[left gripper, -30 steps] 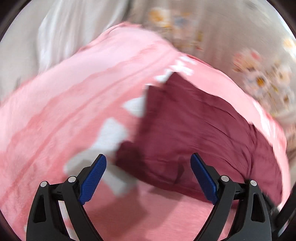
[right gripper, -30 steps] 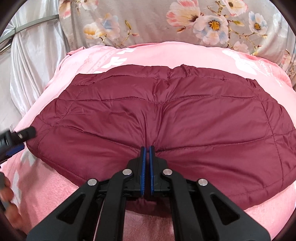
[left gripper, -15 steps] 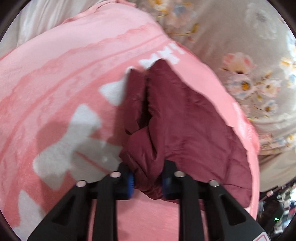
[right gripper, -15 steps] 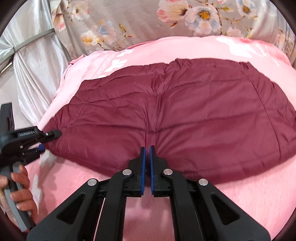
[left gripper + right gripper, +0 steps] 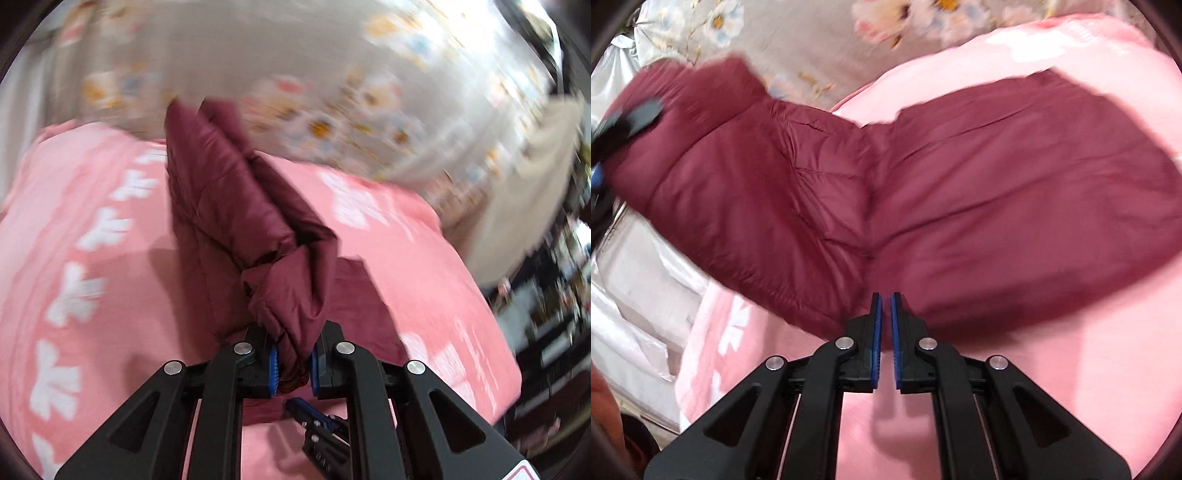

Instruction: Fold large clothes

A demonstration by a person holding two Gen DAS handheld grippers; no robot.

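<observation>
A maroon quilted puffer jacket (image 5: 960, 192) lies on a pink blanket (image 5: 1034, 369) on the bed. My left gripper (image 5: 293, 365) is shut on a bunched end of the jacket (image 5: 236, 206) and holds it lifted above the blanket, the cloth hanging in a fold. In the right wrist view that lifted end rises at the upper left, with the left gripper (image 5: 613, 133) blurred beside it. My right gripper (image 5: 885, 321) is shut at the jacket's near edge; its pads stand almost together, and the hem seems pinched at their tips.
A grey floral sheet (image 5: 332, 92) covers the back of the bed. White crumpled cloth (image 5: 635, 295) lies off the blanket's left side. Dark shelving (image 5: 554, 314) stands to the right. The right gripper's tip (image 5: 314, 417) shows under the left one.
My left gripper closed on the jacket's end, then lifted it up and swung it over toward the right side. My right gripper stayed shut at the near edge.
</observation>
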